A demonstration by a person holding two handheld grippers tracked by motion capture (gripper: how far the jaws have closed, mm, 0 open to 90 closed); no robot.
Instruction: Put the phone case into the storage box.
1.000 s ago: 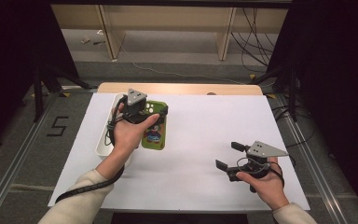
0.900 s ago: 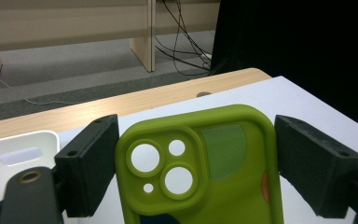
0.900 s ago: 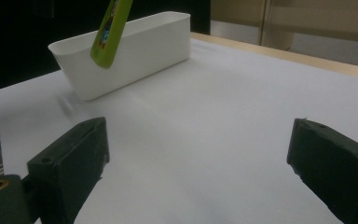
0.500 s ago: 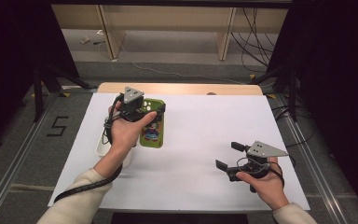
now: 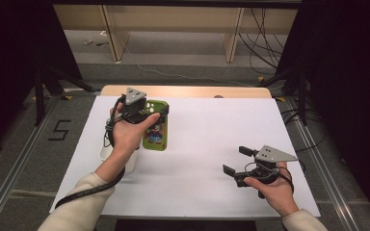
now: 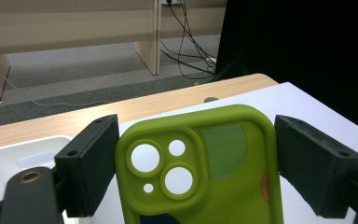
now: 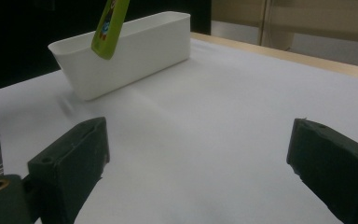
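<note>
Green phone case (image 5: 156, 126) has drifted left toward the white bin (image 5: 105, 150), pinched in the left gripper (image 5: 147, 115); right gripper (image 5: 236, 161) idles wide open, lower right.

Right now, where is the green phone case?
In the high view the green phone case is at the table's left, between the left gripper's jaws, lifted just right of the white bin.
</note>
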